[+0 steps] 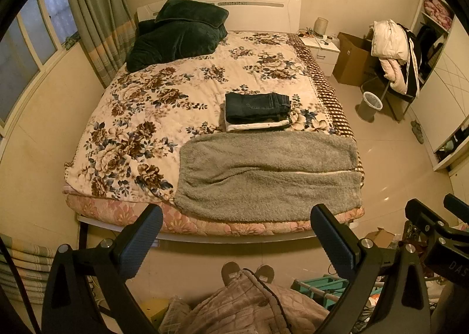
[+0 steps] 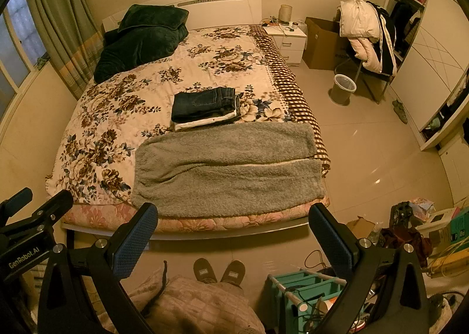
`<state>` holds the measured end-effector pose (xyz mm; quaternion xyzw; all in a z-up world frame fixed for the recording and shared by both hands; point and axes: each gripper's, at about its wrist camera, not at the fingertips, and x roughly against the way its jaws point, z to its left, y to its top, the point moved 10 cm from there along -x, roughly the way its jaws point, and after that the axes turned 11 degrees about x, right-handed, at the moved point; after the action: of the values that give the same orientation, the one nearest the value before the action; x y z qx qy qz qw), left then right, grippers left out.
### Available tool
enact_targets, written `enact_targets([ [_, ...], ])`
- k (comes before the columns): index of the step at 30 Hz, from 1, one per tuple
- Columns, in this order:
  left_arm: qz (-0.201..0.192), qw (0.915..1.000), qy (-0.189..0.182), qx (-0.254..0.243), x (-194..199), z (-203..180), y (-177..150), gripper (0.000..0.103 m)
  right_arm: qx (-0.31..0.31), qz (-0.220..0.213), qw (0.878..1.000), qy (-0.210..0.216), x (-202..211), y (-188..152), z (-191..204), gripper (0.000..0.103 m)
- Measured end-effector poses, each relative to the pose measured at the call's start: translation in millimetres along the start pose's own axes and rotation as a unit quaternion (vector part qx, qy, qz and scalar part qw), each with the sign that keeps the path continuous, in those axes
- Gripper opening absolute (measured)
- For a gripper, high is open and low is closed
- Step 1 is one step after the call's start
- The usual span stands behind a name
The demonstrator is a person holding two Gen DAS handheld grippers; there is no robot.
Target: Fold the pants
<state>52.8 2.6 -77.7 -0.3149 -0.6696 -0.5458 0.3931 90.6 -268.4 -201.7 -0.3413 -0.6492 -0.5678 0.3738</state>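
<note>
Grey fleece pants (image 1: 268, 174) (image 2: 228, 168) lie flat across the near right corner of the bed (image 1: 96, 218), both legs side by side, running left to right. A stack of folded clothes (image 1: 258, 111) (image 2: 206, 108) with dark jeans on top sits just behind them. My left gripper (image 1: 237, 241) is open and empty, held back from the bed's foot edge, above the floor. My right gripper (image 2: 233, 240) is open and empty, beside the left one; it shows at the right edge of the left wrist view (image 1: 436, 228).
A dark green blanket (image 1: 178, 33) is heaped at the head of the bed. A nightstand (image 1: 322, 51), cardboard box (image 1: 353, 60), chair with coats (image 1: 392, 49) and bin (image 1: 370, 107) stand to the right. A teal rack (image 2: 310, 293) and clutter lie on the floor near my feet (image 2: 218, 271).
</note>
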Motion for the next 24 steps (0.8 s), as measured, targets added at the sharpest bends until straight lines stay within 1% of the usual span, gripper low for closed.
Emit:
enact_targets([
  [3, 0.0, 1.0, -0.001, 0.0, -2.1, 0.7, 7.4, 0.103, 0.0, -0.001, 1.0, 0.0, -0.2, 0.4, -0.1, 0.103],
  [17, -0.001, 1.0, 0.0, -0.001, -1.6, 0.8, 8.1, 0.103, -0.002, 0.0, 1.0, -0.001, -1.6, -1.5, -0.8, 0.103],
  [20, 0.0, 1.0, 0.0, -0.001, -1.8, 1.1, 8.4, 0.103, -0.004, 0.001, 1.0, 0.001, -1.1, 9.8, -1.3, 0.103],
  [21, 0.0, 1.0, 0.0, 0.0, -1.8, 0.7, 6.8, 0.103, -0.004, 0.001, 1.0, 0.001, -1.1, 9.5, -1.1, 0.103],
  [24, 0.005, 1.0, -0.001, -0.002, 0.0, -3.8, 15.5, 0.103, -0.007, 0.003, 1.0, 0.002, 1.6, 10.3, -2.0, 0.103],
])
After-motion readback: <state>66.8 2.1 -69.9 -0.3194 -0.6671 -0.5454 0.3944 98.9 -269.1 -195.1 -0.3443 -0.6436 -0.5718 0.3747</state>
